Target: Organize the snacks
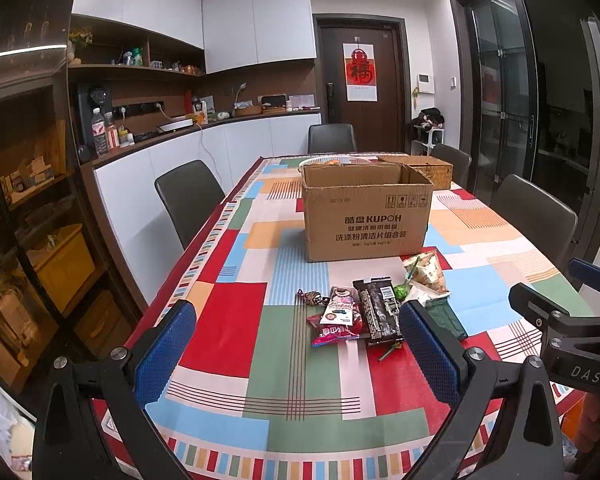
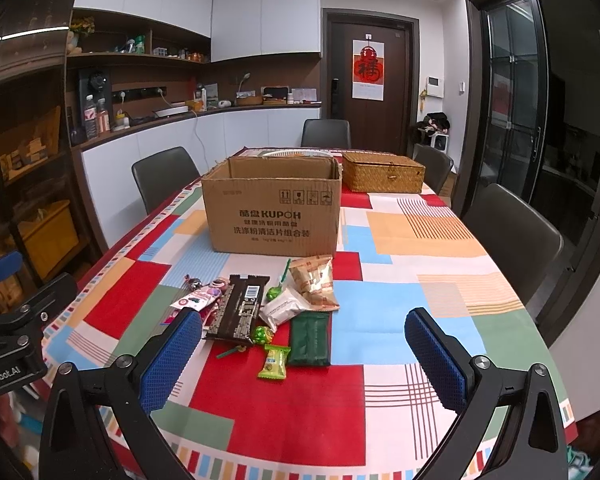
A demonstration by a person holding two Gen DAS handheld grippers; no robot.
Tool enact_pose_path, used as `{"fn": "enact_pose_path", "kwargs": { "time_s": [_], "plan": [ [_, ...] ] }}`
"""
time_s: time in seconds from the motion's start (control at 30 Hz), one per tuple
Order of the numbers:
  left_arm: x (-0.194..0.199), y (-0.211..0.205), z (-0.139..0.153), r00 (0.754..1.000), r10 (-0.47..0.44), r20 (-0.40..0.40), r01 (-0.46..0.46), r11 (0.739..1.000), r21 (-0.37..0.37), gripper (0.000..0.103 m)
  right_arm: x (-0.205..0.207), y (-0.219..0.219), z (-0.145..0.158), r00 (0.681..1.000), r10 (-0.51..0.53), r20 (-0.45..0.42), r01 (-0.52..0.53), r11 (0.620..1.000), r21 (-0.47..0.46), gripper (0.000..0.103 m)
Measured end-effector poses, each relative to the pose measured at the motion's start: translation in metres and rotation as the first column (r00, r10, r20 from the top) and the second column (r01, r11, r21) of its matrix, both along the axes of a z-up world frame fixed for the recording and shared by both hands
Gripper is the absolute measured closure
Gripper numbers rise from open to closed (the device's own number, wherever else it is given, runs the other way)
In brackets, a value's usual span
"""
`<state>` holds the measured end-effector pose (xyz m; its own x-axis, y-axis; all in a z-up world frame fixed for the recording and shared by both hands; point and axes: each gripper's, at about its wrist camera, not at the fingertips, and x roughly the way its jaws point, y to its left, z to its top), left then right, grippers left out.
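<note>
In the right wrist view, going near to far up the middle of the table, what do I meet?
Small green-and-yellow snack packet → dark green pouch → white packet → tan snack bag → open cardboard box → white basket behind it.

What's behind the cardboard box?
Behind the cardboard box: a white basket's rim peeks over it, a woven lidded basket sits behind-right. The box hides the white basket's contents.
</note>
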<state>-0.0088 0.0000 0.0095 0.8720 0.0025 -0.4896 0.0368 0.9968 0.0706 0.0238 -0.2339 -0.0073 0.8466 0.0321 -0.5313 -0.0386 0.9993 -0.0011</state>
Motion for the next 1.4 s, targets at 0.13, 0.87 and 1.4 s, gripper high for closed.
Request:
{"fn": "enact_pose_path", "kwargs": {
  "time_s": [0.13,0.87,1.4],
  "plan": [
    [0.0001,-0.0001,-0.0001,1.000,0.001,0.000,-0.001,1.000,0.001,0.000,-0.0005,0.0009,0.0011,1.000,0.001,0.001,-0.001,1.000,0.000,0.000],
    [0.0010,-0.0006,0.0015,1.000,-0.001,-0.001,0.001,1.000,0.002,0.000,-0.0017,0.0018,0.0006,1.000,0.006,0.005,-0.006,1.000,0.004,0.000],
    [0.0014,-0.0019,0.0000,1.000,-0.003,-0.004,0.003,1.000,0.004,0.000,-0.0016,0.0013,-0.0014,1.000,0.011,0.003,-0.011,1.000,0.007,0.000]
  ]
}}
